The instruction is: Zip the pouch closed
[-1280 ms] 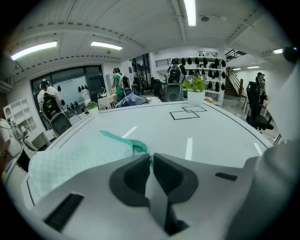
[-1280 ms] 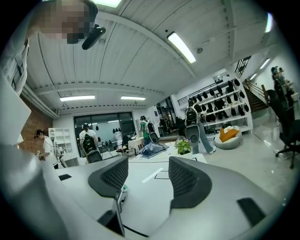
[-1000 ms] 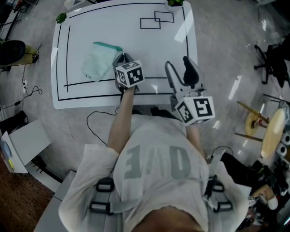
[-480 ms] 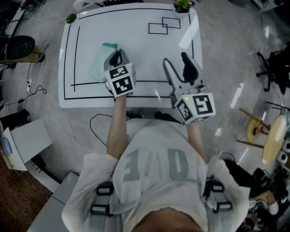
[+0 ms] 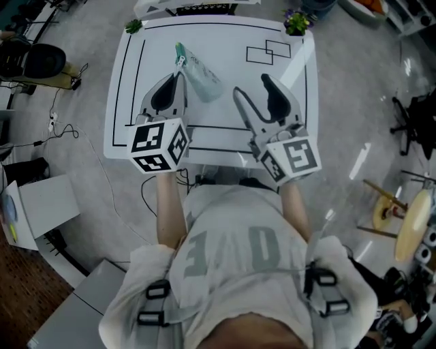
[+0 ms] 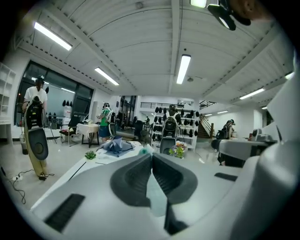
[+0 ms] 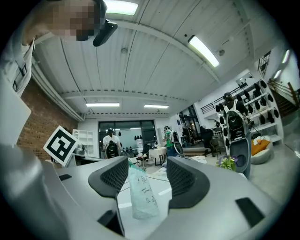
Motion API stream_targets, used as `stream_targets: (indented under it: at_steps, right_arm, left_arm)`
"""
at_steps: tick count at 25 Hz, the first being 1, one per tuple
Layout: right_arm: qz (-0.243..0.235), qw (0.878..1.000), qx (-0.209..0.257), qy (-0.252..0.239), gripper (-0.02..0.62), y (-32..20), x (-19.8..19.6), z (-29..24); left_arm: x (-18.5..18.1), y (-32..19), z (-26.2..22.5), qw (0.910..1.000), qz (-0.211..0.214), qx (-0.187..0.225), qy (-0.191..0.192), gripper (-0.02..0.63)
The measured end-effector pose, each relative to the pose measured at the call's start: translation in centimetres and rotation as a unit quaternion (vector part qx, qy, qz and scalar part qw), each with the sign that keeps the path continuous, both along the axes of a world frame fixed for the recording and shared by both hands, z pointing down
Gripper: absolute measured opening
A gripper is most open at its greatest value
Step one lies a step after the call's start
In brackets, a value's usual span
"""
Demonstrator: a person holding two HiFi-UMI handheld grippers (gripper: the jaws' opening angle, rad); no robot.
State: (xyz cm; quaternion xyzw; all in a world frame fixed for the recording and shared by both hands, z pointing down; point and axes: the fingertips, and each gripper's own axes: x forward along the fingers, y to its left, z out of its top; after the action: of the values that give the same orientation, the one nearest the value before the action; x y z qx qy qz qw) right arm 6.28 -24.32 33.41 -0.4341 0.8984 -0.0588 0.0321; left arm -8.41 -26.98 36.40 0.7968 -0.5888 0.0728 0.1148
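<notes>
A pale green pouch (image 5: 201, 76) with a teal zip edge hangs in the air over the white table (image 5: 228, 37). My left gripper (image 5: 178, 68) is shut on its upper end. In the left gripper view the pouch (image 6: 156, 199) is pinched between the closed jaws of the left gripper (image 6: 151, 157). My right gripper (image 5: 251, 85) stands open to the right of the pouch, apart from it. In the right gripper view the pouch (image 7: 140, 197) hangs upright ahead, framed by the spread jaws of the right gripper (image 7: 146, 171), which hold nothing.
The table carries black lines and two drawn rectangles (image 5: 269, 51). Small plants sit at its far corners (image 5: 295, 20) (image 5: 133, 26). Cables (image 5: 58, 126) and a box (image 5: 34, 208) lie on the floor to the left. People and tables are far off in the room.
The left gripper has risen and lifted the pouch off the table, where it lay flat. The right gripper has moved forward and toward the pouch, still open.
</notes>
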Motion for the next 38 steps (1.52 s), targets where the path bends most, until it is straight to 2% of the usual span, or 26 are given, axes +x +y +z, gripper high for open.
stream_targets:
  at_steps: [3,11,17,25,32,38]
  right_arm:
    - [-0.021,1.0,0.005,-0.002,0.25,0.3,-2.2,-0.3]
    - [-0.082,0.996,0.02,0.01,0.25,2.5,-8.1,-0.2]
    - [-0.114,0.993,0.033,0.0,0.25,3.6,-10.1,-0.8]
    - [-0.149,0.988,0.028,-0.011,0.25,4.4,-10.5,-1.3]
    - [-0.215,0.972,-0.019,-0.091,0.245,5.8,-10.9,-1.5]
    - [-0.217,0.968,-0.033,-0.125,0.127,5.7,-10.6,-1.8]
  left_arm:
    - [-1.0,1.6,-0.8,0.9994,0.031,0.017,-0.002,0.014]
    - [-2.8,5.1,-1.5,0.993,0.114,0.027,-0.02,0.014]
    - [-1.9,6.7,-1.2,0.9817,0.184,0.032,-0.038,0.014]
    - [1.1,8.5,-2.4,0.9624,0.261,0.068,-0.033,0.014]
    - [2.5,9.8,-2.8,0.9519,0.295,0.079,-0.027,0.014]
    - [2.2,10.3,-2.8,0.9516,0.297,0.075,-0.025,0.014]
